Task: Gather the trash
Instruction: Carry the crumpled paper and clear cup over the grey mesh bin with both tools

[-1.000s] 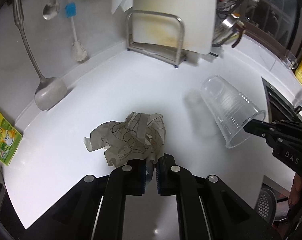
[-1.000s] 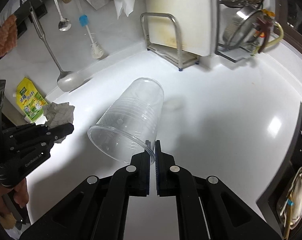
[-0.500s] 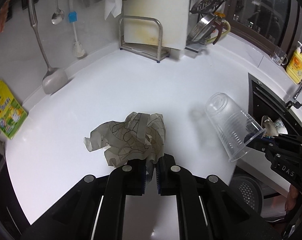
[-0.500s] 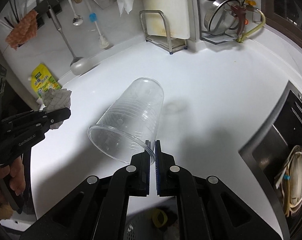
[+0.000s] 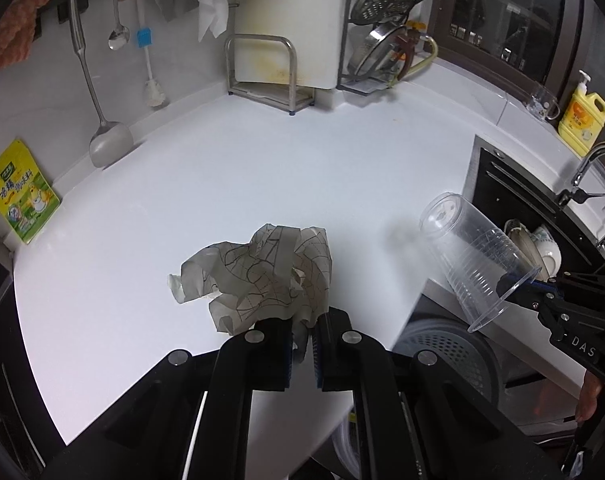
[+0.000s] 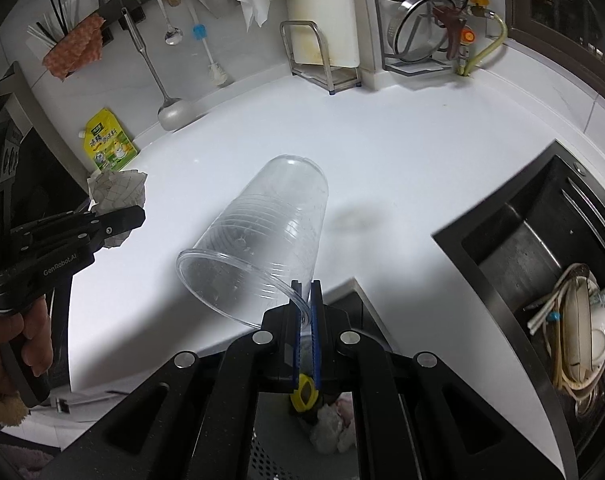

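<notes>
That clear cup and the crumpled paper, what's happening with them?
A person is clearing trash with two hand-held grippers. The left gripper is clamped on the crumpled paper, and the right gripper pinches the rim of the clear plastic cup. Both are held above the counter edge, over a perforated bin below.

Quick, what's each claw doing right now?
Left gripper: shut on the crumpled paper.
Right gripper: shut on the clear plastic cup rim.
</notes>
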Motion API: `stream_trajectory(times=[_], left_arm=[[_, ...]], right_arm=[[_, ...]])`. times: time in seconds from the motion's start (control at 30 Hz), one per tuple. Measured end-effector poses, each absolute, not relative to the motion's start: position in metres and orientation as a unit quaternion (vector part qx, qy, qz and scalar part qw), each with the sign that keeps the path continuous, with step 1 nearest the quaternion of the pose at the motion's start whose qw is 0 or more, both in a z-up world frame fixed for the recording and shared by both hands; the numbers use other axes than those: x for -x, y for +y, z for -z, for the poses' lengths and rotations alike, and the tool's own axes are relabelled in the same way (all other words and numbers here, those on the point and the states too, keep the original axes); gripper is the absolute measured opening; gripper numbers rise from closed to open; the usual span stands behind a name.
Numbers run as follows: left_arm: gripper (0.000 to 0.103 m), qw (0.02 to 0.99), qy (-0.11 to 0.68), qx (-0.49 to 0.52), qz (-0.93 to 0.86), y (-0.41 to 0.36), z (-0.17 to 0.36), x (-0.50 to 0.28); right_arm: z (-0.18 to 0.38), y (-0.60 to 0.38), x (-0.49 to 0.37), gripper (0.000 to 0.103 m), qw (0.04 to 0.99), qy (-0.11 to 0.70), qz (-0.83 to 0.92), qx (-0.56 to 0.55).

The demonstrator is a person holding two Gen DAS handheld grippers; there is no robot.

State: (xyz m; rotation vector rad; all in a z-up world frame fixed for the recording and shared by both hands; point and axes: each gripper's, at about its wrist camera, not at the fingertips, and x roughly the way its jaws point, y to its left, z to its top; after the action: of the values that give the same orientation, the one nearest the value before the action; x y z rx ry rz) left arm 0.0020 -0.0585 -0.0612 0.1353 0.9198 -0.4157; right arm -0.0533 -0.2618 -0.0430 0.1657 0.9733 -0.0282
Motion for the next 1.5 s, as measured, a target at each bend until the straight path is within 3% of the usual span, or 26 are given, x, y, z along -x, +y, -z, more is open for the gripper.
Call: stream_trajectory(times=[0.87,1.5], left_arm=[[0.008,0.860,0.449,-0.082,0.227,-0.107,0.073,0.086],[0.008,0.825,0.477,-0.126,0.275,-0.144,0.110,0.119]], right_arm=[[0.050,-0.285,0.146,0.004,0.877,0.472,0.025,-0.079],[0.098,-0.277,0.183,0.004,0.840,0.539,0.008,-0.068]])
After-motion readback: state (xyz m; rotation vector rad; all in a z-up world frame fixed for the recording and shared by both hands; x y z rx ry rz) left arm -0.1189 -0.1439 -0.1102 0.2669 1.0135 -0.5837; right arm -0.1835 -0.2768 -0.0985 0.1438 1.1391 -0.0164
